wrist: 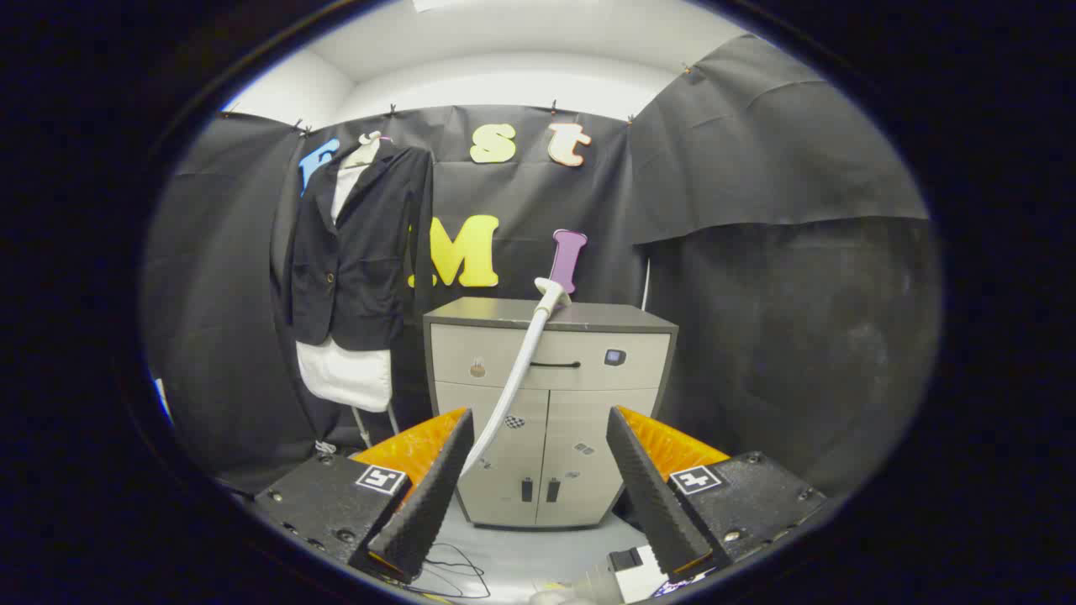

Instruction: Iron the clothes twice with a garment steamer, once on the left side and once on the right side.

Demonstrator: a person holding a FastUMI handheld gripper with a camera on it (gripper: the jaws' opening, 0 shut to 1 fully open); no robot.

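My fingers (538,437) are spread wide, gripping nothing. Cabinet (551,403) sits straight ahead beyond them, against the far wall. Steamer hose (513,378) runs from the cabinet top down past the left finger (429,487). Jacket (361,252) hangs far left of the cabinet on a hanger, over a white shirt (346,374) showing below its hem. Steamer body (618,580), partly cut off, is on the floor near me, just inside the right finger (656,496). Thin cable (458,571) lies on the floor between the fingers.
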